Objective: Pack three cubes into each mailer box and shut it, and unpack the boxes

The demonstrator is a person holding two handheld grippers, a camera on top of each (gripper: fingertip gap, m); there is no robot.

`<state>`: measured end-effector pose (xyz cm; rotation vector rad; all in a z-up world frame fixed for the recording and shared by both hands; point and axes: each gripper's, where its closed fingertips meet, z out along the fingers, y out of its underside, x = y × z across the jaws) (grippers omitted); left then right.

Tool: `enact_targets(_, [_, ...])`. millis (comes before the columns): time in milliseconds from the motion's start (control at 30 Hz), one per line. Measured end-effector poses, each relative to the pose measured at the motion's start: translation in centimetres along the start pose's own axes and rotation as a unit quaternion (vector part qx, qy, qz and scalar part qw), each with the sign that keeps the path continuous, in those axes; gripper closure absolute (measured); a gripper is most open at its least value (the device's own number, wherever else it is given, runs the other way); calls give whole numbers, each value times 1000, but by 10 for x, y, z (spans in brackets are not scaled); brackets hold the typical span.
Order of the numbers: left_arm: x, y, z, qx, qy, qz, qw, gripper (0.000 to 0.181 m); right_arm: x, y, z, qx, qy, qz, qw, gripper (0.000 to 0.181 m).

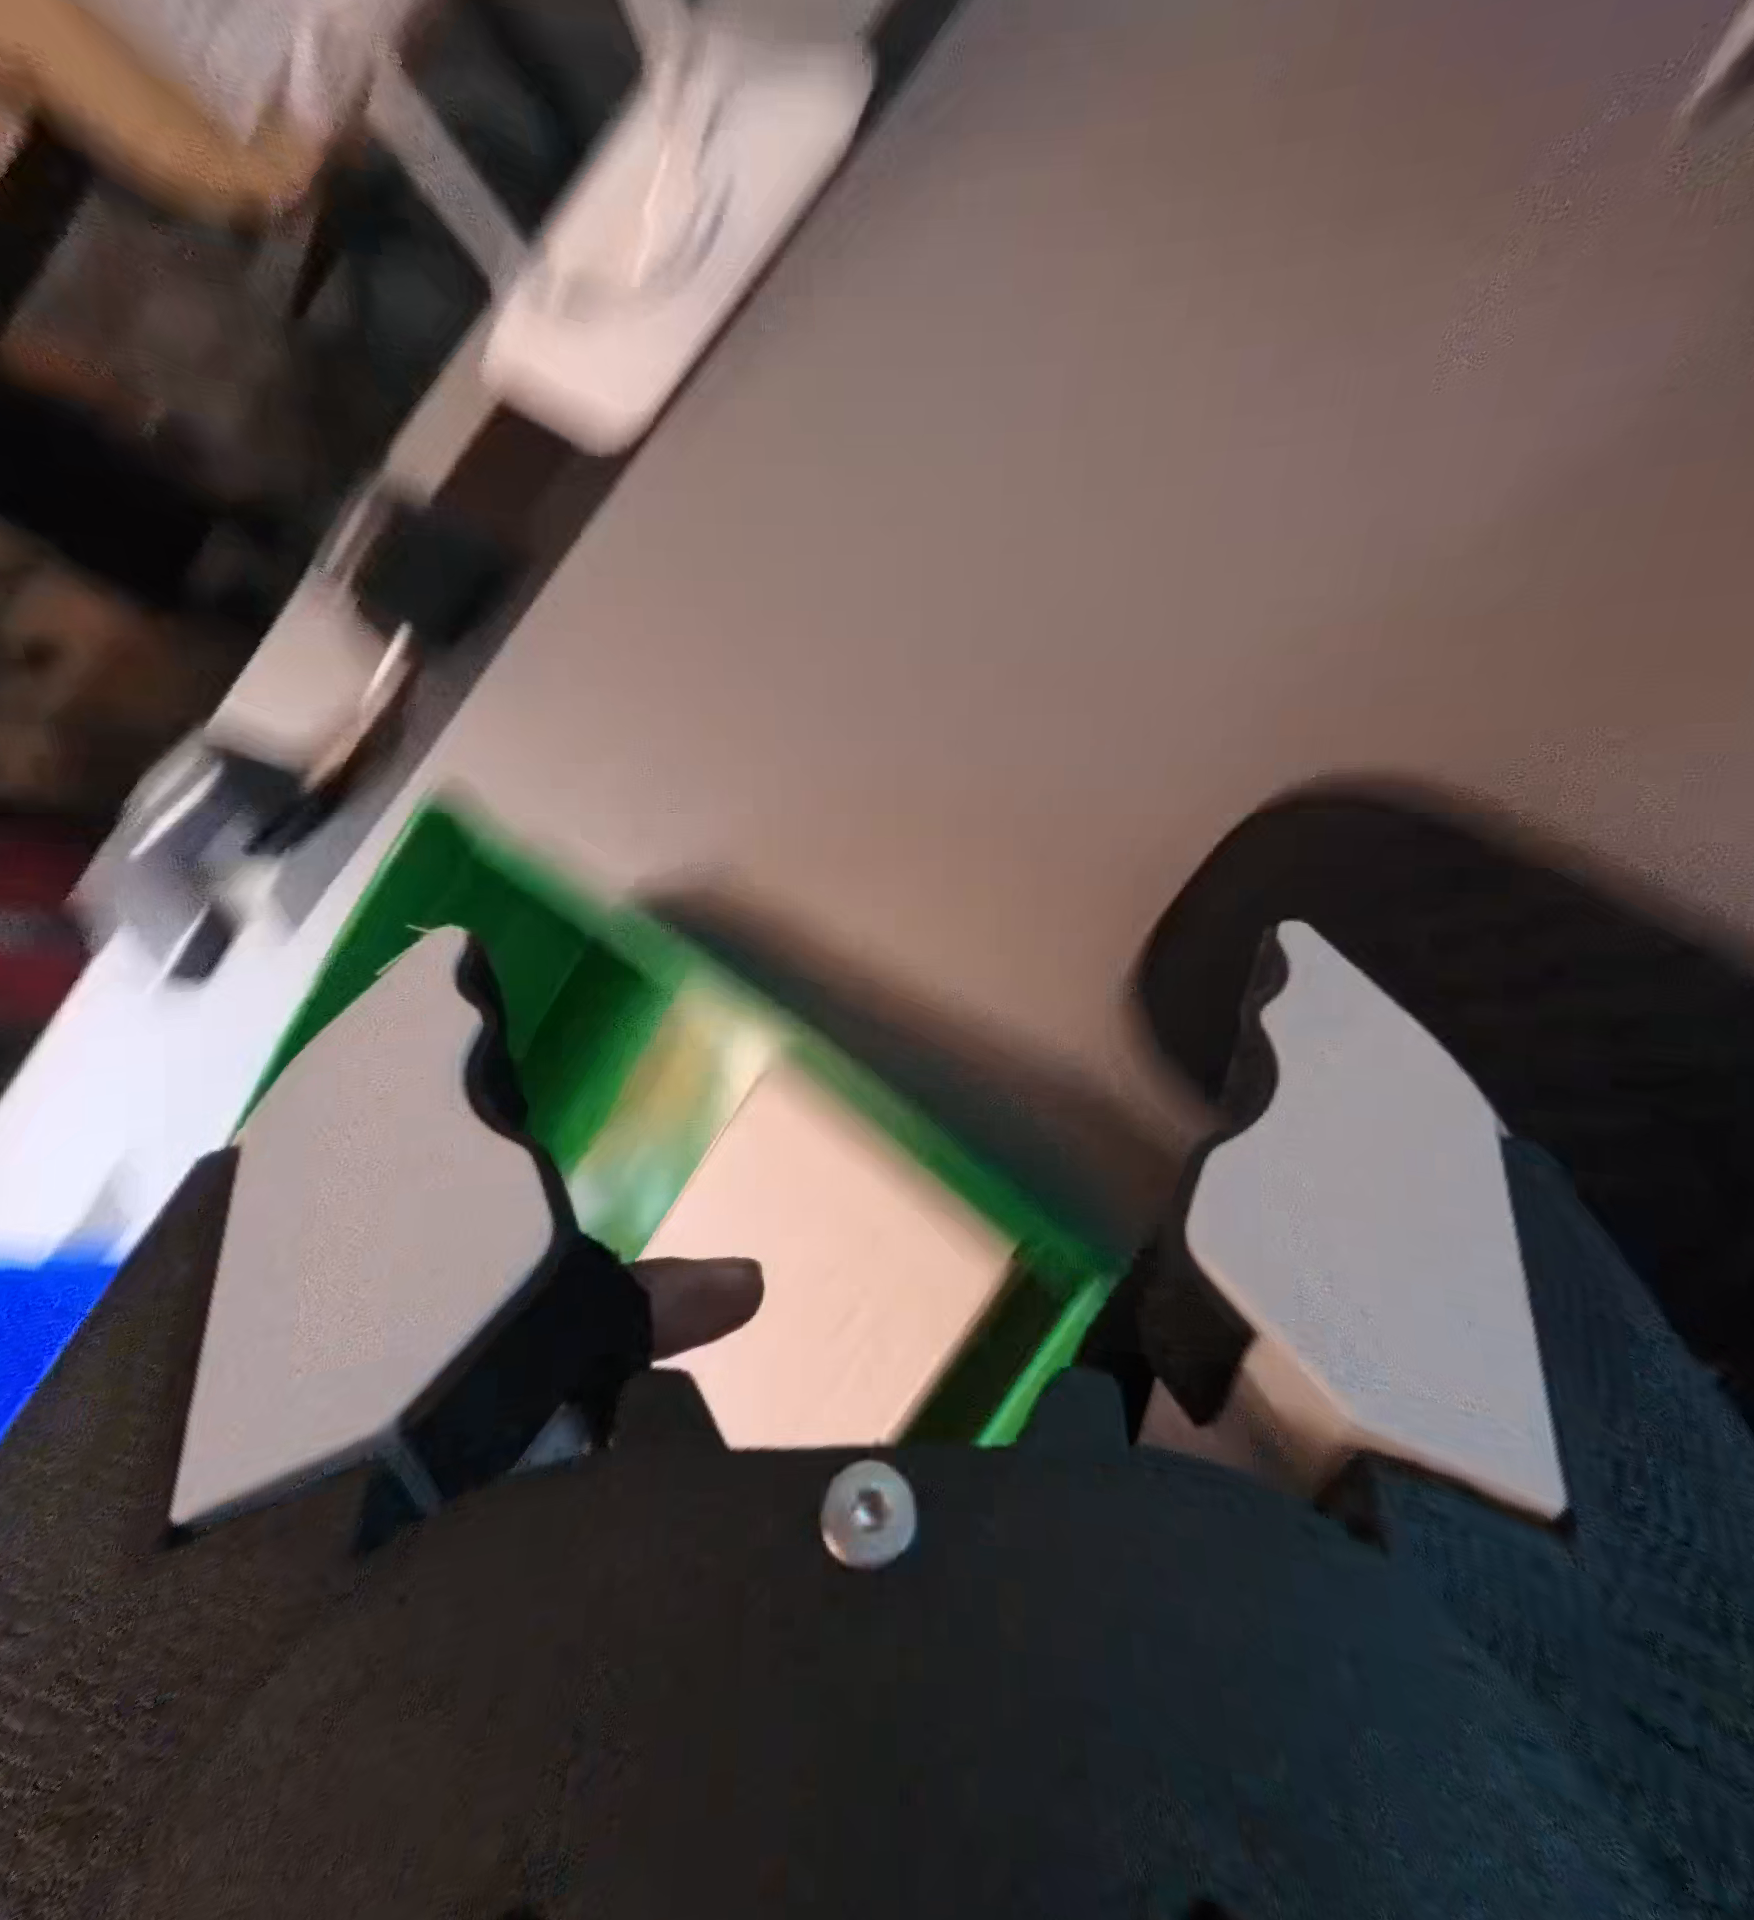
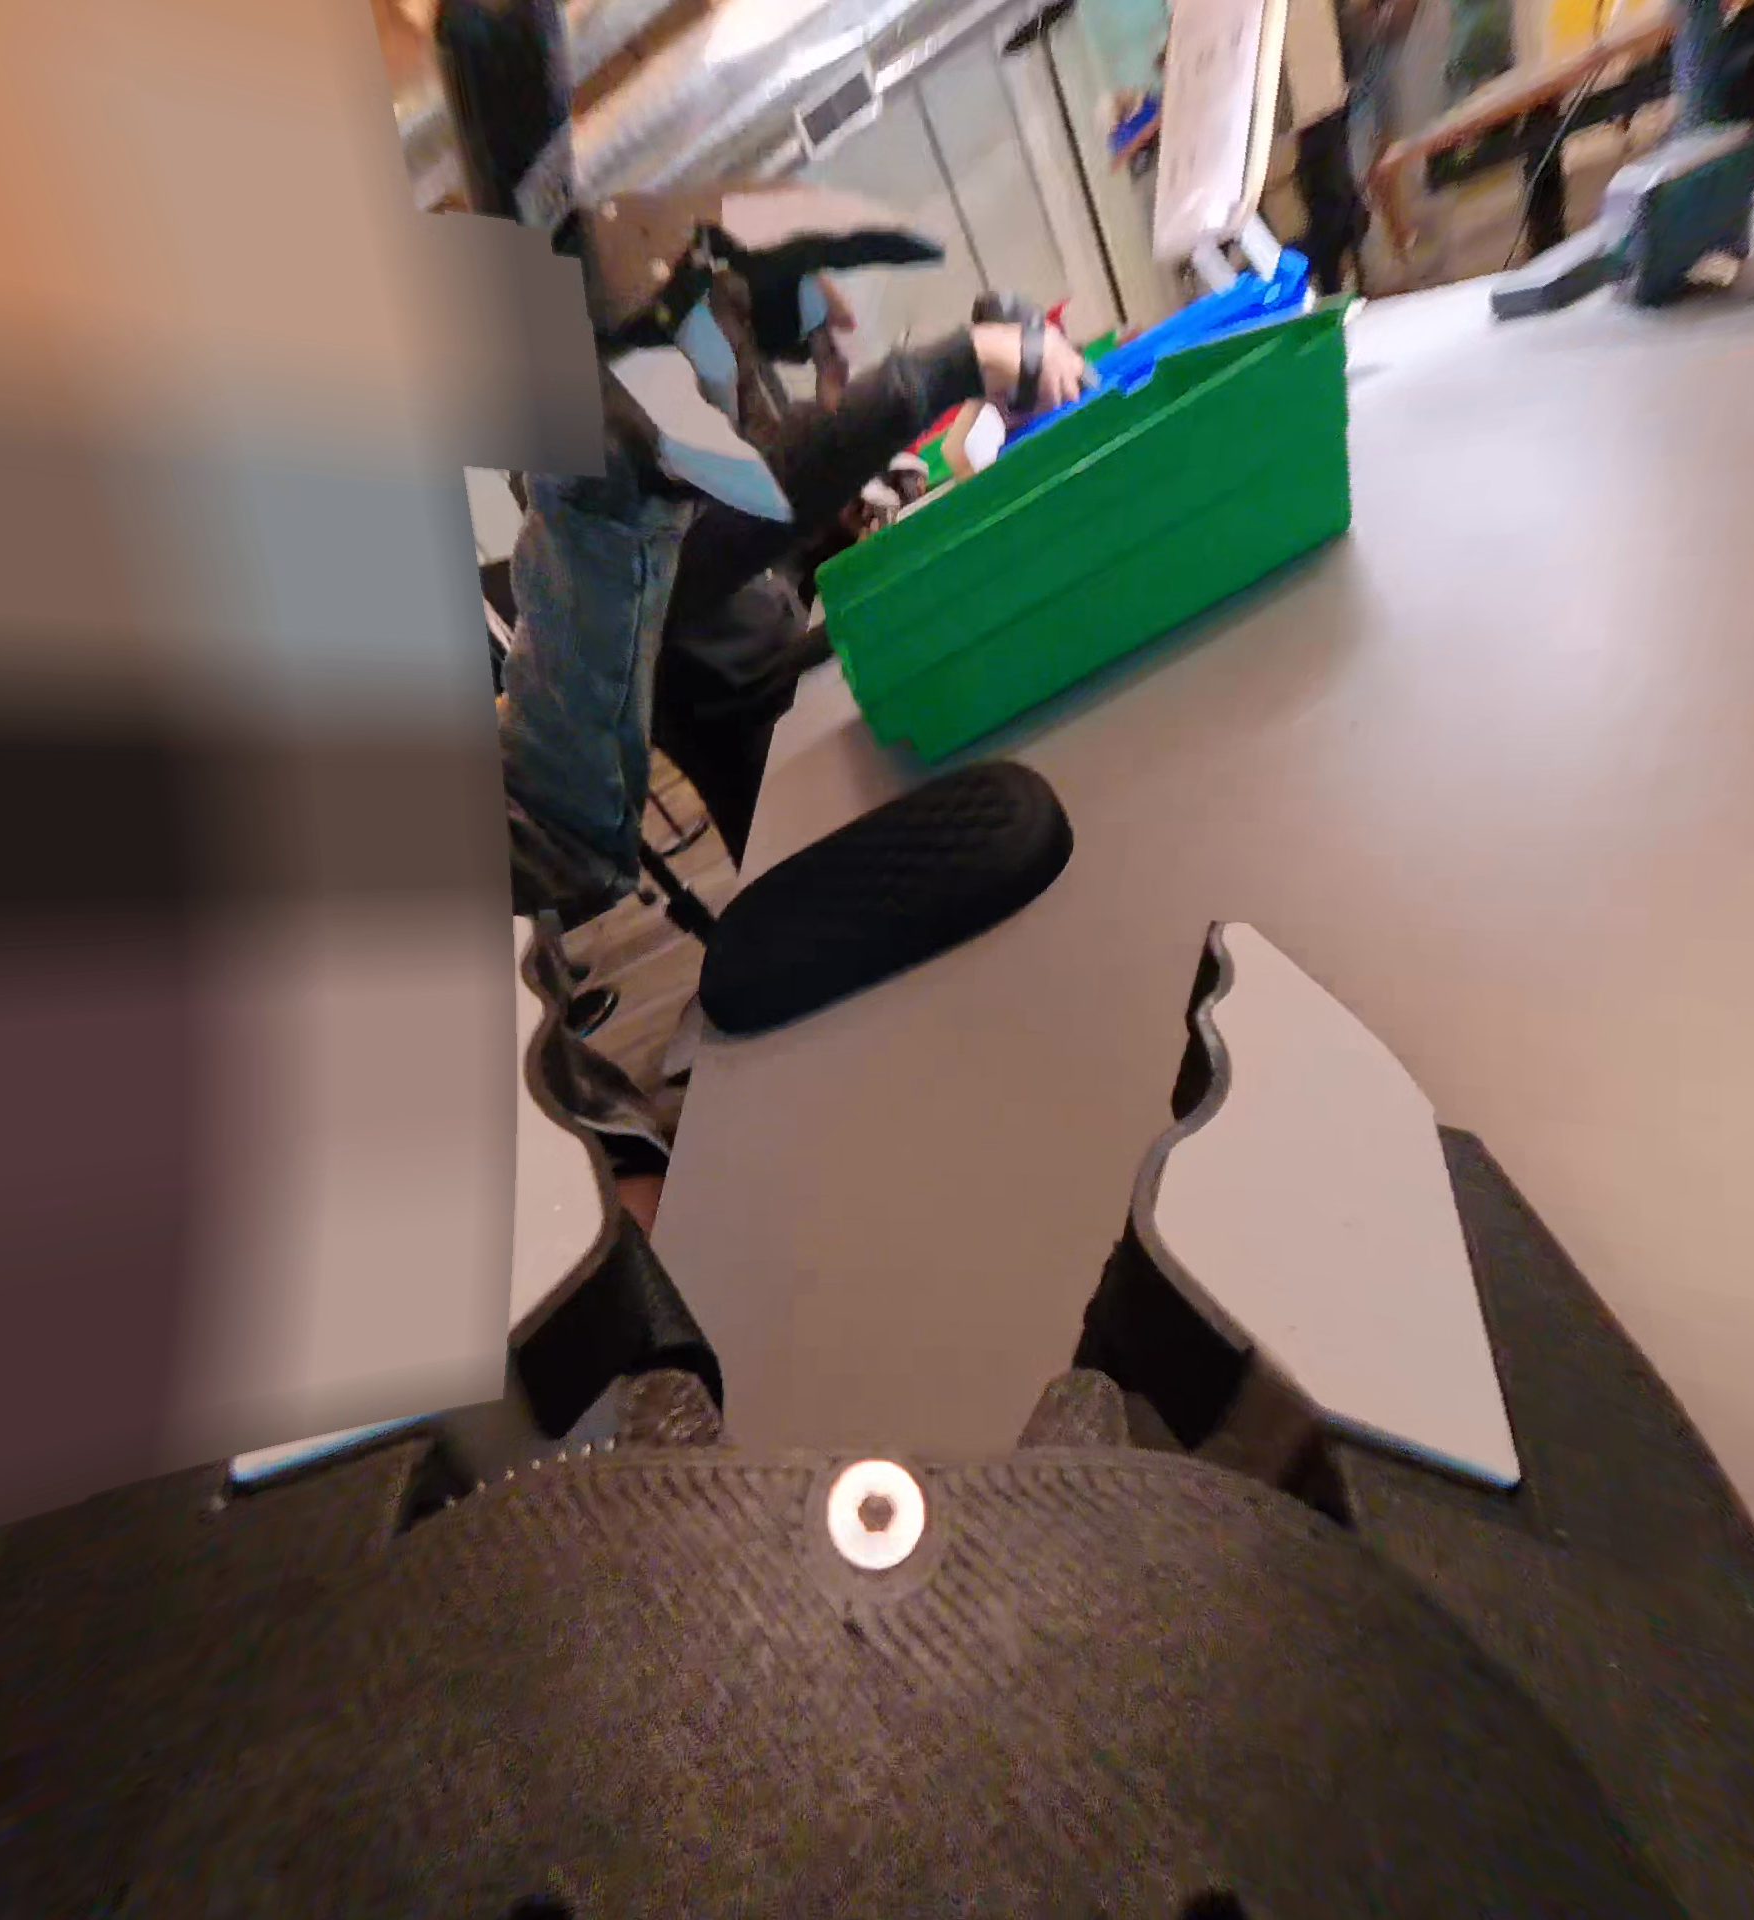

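The left wrist view is blurred by motion. My left gripper [image 1: 852, 1039] is open and empty, above the near end of a green bin [image 1: 914, 1132]. A pale cardboard box [image 1: 831, 1278] lies in the bin, below and between the fingers, beside a yellowish blur that I cannot identify. In the right wrist view the green bin [image 2: 1091, 551] stands on the grey table [image 2: 1475, 831], far ahead. My right gripper [image 2: 873, 1039] is open and empty, low over the table's left edge. Its left finger is partly hidden by a mosaic patch. The left gripper [image 2: 748, 343] shows in the air beyond the bin's left end.
A black padded rest [image 2: 883, 894] lies near the table edge between my right gripper and the bin; it also shows in the left wrist view [image 1: 1475, 935]. A white box [image 1: 686, 229] sits at the table's far edge. A person [image 2: 956, 384] works behind the bin.
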<state>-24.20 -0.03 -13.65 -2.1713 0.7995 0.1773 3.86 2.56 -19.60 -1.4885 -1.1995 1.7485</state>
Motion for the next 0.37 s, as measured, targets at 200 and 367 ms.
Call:
enact_targets(200, [-28, 138, 0, -245, 117, 50, 961, 41, 3, -8, -1, 33, 6, -6, 999, 67])
enact_targets(367, [-30, 173, 16, -268, 162, 83, 946, 41, 4, -9, -2, 36, 2, 2, 999, 69])
